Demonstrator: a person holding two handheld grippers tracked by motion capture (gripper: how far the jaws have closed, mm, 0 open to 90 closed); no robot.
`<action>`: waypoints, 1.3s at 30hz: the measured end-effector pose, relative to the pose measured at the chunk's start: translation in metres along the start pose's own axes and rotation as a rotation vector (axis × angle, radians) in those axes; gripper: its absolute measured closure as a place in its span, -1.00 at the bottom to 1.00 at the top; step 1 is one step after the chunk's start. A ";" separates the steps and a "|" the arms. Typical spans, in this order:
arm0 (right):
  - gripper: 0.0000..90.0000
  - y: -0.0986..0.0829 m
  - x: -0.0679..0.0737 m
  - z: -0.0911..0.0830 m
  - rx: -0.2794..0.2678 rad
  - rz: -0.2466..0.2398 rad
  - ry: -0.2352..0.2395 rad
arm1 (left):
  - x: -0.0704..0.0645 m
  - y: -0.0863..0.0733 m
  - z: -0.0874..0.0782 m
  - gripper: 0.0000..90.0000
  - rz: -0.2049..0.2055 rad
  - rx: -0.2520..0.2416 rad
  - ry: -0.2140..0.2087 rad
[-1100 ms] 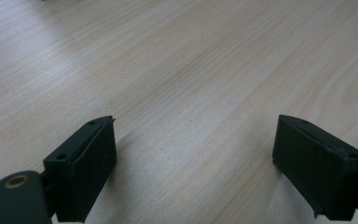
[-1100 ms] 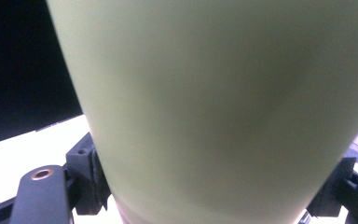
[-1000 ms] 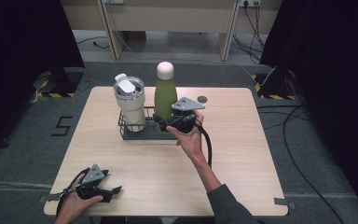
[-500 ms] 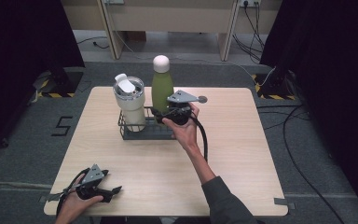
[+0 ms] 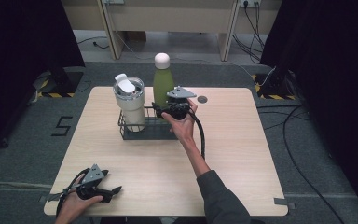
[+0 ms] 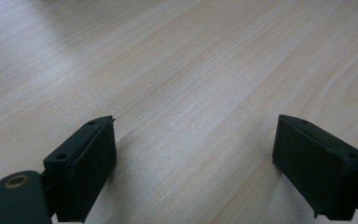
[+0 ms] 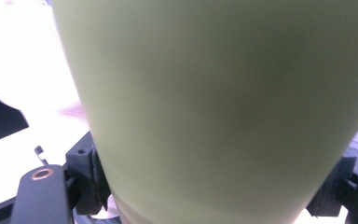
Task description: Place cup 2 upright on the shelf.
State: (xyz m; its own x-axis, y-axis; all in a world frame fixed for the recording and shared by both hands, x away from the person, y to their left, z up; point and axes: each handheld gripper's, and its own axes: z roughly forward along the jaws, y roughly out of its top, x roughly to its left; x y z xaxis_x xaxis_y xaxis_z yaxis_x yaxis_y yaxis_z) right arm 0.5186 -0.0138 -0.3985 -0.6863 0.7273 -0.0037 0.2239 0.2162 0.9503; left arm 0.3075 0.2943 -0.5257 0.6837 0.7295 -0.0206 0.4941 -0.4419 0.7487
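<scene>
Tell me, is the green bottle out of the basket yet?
Nearly. The right gripper has clamped the green bottle and raised it above the black wire basket. The white tumbler sits inside, untouched. The left gripper waits open near the table's front edge. Setting the bottle down remains.

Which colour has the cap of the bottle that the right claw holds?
White, on a green bottle; the cap shows best in the high view.
</scene>
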 end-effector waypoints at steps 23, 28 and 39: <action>-0.53 -0.030 -0.010 0.019 0.038 0.049 -0.010 | 0.000 0.000 0.000 -0.71 0.001 -0.002 0.000; -0.53 -0.035 -0.008 0.022 0.039 0.052 -0.006 | 0.000 0.000 0.000 -0.71 0.000 -0.003 -0.001; -0.53 -0.042 -0.009 0.025 0.046 0.050 -0.014 | 0.000 -0.001 0.000 -0.71 0.001 -0.004 0.000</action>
State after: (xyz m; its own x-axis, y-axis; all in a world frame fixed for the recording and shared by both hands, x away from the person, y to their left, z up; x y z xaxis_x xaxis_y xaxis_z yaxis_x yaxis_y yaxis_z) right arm 0.5324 -0.0136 -0.4461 -0.6638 0.7469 0.0387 0.2898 0.2091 0.9340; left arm 0.3072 0.2947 -0.5259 0.6842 0.7290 -0.0200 0.4916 -0.4407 0.7511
